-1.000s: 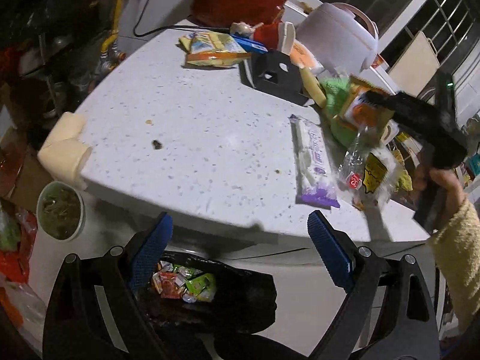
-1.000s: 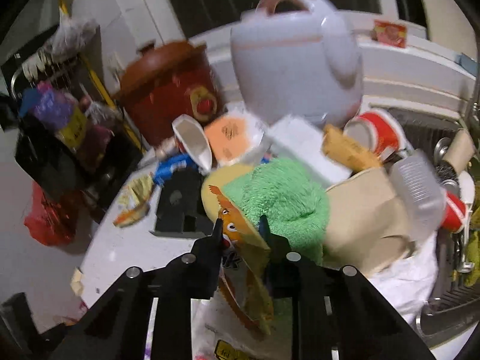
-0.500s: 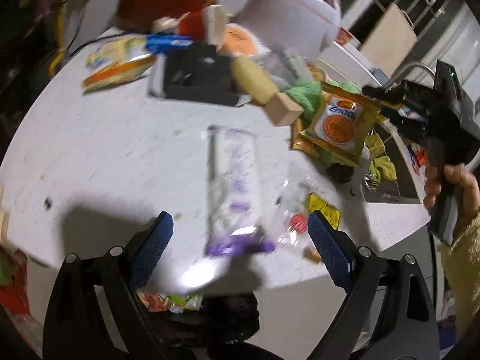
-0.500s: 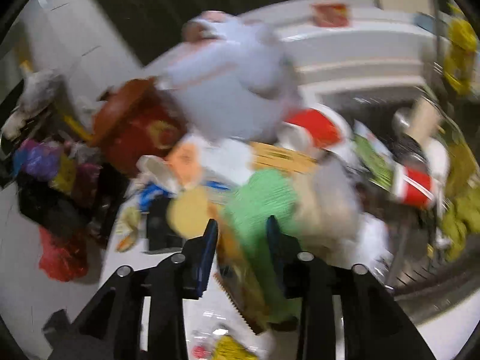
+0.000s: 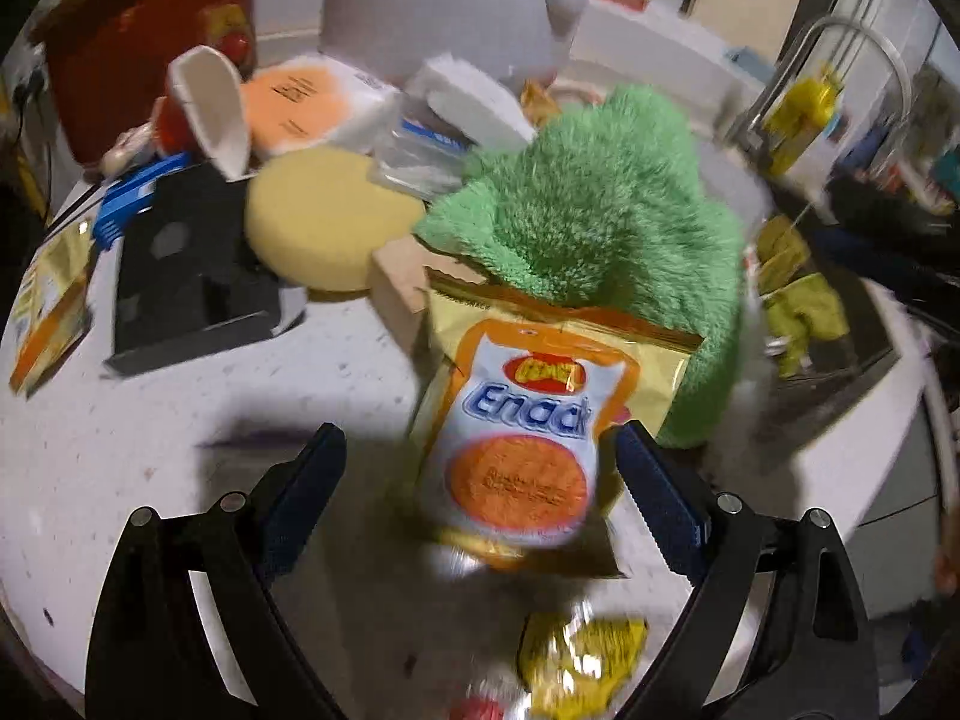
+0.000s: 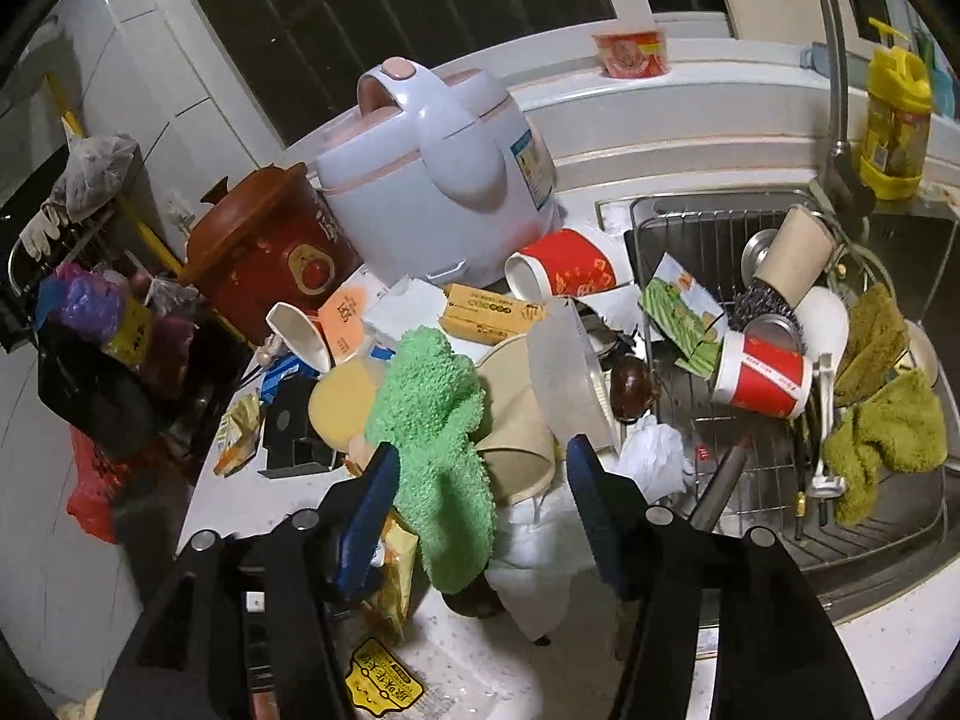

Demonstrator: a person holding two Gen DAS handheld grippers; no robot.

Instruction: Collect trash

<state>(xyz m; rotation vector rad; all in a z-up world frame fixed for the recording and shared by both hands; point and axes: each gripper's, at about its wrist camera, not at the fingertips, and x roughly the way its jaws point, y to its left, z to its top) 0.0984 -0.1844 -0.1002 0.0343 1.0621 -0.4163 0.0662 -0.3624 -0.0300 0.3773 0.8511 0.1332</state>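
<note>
My left gripper (image 5: 480,480) stands wide apart around the orange snack packet (image 5: 516,426) marked "Enaak", which leans on the green fluffy cloth (image 5: 594,216) on the counter (image 5: 150,450), pads not touching it. My right gripper (image 6: 480,510) is opening, with the cloth between its fingers and nothing clamped. The sink (image 6: 888,546) holds a wire rack (image 6: 678,222) with a red paper cup (image 6: 762,372), a kraft cup (image 6: 792,252) and olive rags (image 6: 882,438).
</note>
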